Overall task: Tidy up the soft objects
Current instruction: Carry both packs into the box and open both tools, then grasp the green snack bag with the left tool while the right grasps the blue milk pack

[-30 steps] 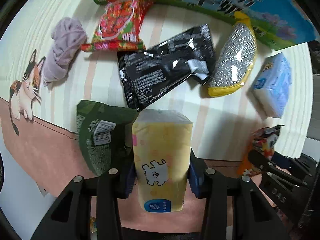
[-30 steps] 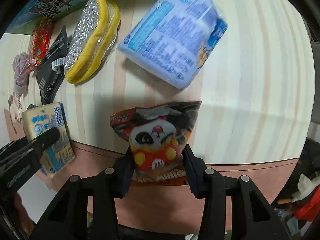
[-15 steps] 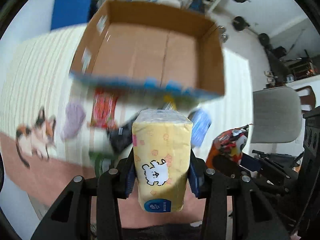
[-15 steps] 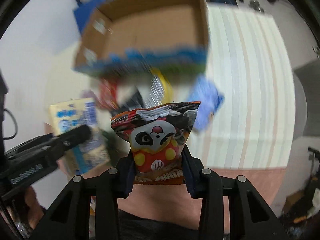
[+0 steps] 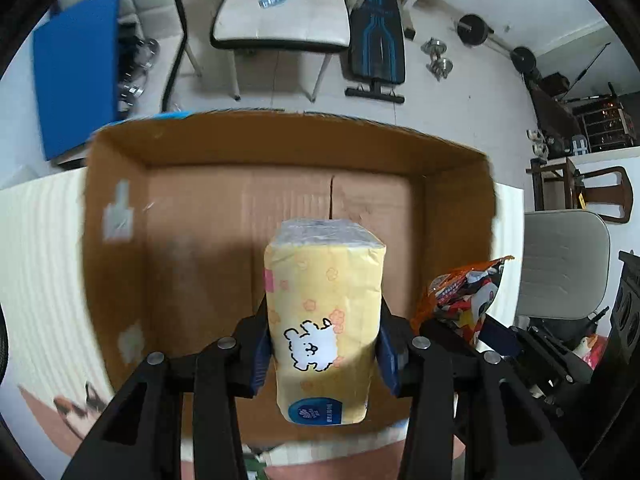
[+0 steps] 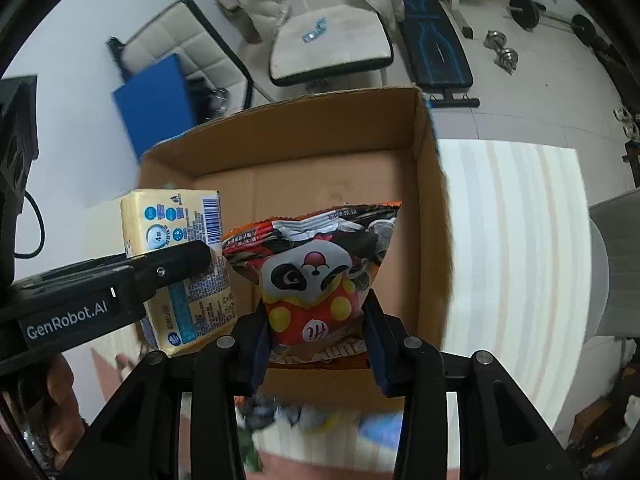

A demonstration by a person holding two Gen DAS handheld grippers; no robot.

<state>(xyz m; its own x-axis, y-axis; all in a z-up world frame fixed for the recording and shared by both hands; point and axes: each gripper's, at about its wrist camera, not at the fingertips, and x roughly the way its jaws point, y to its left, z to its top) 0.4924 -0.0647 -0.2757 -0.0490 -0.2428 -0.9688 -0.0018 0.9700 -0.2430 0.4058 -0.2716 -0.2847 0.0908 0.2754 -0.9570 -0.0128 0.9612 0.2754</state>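
My left gripper point(image 5: 324, 344) is shut on a yellow tissue pack point(image 5: 324, 312) with a white dog drawing, held over the open cardboard box point(image 5: 116, 208). My right gripper point(image 6: 316, 340) is shut on a panda snack bag point(image 6: 316, 264) and holds it over the same box point(image 6: 428, 208). The tissue pack point(image 6: 176, 240) and the left gripper's finger show at the left of the right wrist view. The snack bag point(image 5: 464, 296) shows at the right of the left wrist view. The box floor looks bare.
The box stands on a striped tablecloth point(image 6: 512, 240) with a cat print point(image 5: 80, 400). Blurred items lie on the table below the box's near wall point(image 6: 312, 420). Beyond the table are white chairs point(image 5: 280, 8), a blue mat point(image 5: 76, 80), a weight bench point(image 6: 436, 52) and dumbbells.
Both grippers have lifted their items off the table and moved forward over the cardboard box. The other table items have dropped out of view below.
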